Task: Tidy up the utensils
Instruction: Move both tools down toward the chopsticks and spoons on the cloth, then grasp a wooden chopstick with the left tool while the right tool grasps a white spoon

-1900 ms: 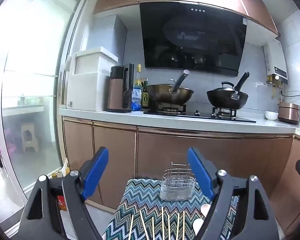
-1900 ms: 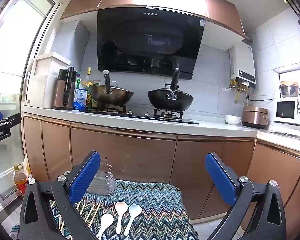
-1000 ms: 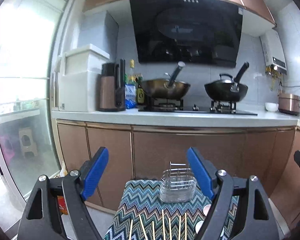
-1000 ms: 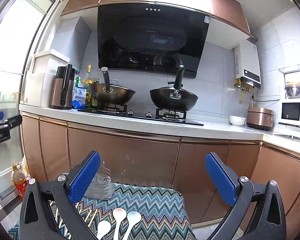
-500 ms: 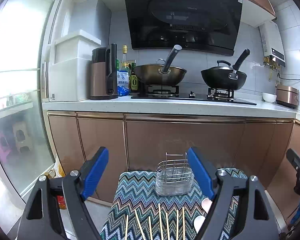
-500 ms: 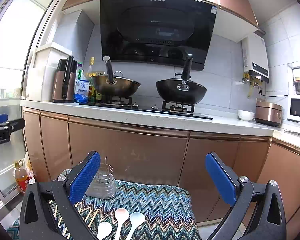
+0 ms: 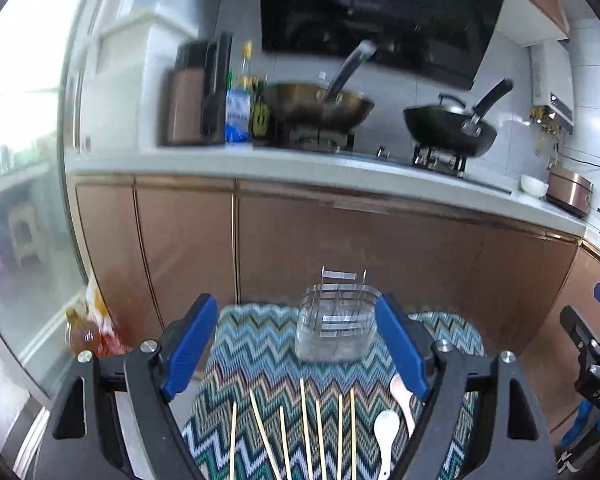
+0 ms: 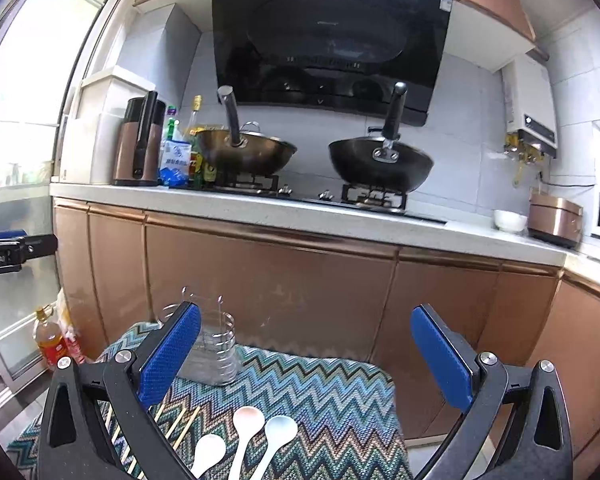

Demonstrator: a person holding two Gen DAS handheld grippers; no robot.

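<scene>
A wire utensil holder [image 7: 336, 320] stands at the far end of a small table covered by a zigzag cloth [image 7: 260, 360]; it also shows in the right wrist view [image 8: 214, 344]. Several wooden chopsticks [image 7: 304, 428] lie side by side on the cloth, with white spoons [image 7: 386, 432] to their right. The right wrist view shows three spoons [image 8: 248, 432] and chopstick ends [image 8: 180, 428]. My left gripper [image 7: 300, 348] is open and empty above the chopsticks. My right gripper [image 8: 306, 356] is open and empty above the spoons.
Copper kitchen cabinets [image 8: 300, 288] stand close behind the table, with two woks [image 8: 380, 160] on the stove above. An oil bottle [image 7: 82, 336] sits on the floor at the left by a glass door. The cloth [image 8: 320, 400] ends near the cabinets.
Both views have tilted downward and moved a little closer to the table. More of the chopsticks and spoons is in view. Both grippers stay open.
</scene>
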